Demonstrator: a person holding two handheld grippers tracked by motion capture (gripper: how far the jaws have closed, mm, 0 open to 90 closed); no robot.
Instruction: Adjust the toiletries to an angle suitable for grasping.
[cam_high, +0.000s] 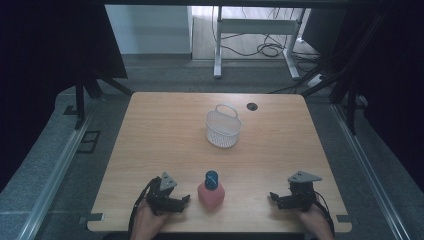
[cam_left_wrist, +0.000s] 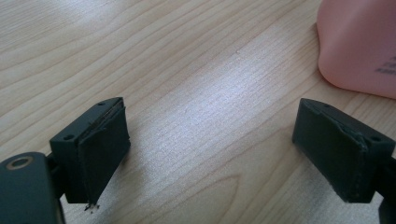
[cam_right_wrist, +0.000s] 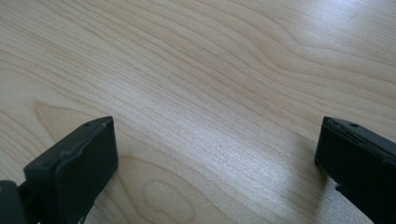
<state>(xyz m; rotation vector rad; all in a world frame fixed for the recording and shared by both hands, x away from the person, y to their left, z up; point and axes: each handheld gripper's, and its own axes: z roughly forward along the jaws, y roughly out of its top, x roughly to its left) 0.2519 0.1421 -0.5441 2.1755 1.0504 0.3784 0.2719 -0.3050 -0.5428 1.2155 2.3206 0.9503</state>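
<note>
Pink bottle (cam_high: 211, 193) with blue cap (cam_high: 211, 179): between left gripper (cam_high: 183, 200) and right gripper (cam_high: 273, 198), both jaws apart, empty. High view added white basket (cam_high: 223, 128); left gripper view, bottle's printed side.

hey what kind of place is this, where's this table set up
Probably a lab or recording workspace, not a home: a bare wooden table framed by dark curtains, metal floor rails, and loose cables under a desk frame behind.
</note>
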